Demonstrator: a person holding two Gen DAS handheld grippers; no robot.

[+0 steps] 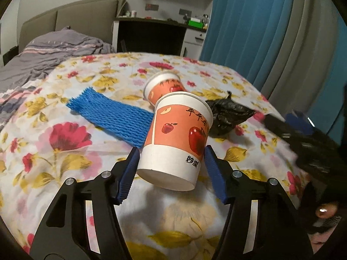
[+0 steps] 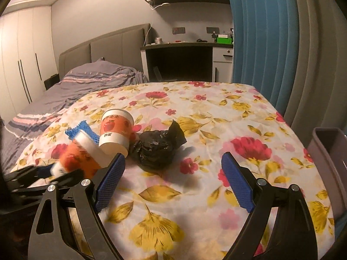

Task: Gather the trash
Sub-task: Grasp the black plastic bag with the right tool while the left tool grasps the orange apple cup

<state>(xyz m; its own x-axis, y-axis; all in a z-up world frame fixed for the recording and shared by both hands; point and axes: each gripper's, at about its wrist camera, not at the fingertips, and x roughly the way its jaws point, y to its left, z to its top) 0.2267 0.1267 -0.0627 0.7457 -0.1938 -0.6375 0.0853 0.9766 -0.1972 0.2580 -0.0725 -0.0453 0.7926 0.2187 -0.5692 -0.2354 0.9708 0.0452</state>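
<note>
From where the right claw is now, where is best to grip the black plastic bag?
Probably grip the black plastic bag at its crumpled main bulk, coming straight ahead and downward. The right claw stands open before it. The bulk is soft and compressible; the twisted tail points away.

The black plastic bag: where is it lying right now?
The black plastic bag lies crumpled on the floral cloth, mid-frame in the right wrist view, just right of the far paper cup and ahead of the right gripper.
</note>
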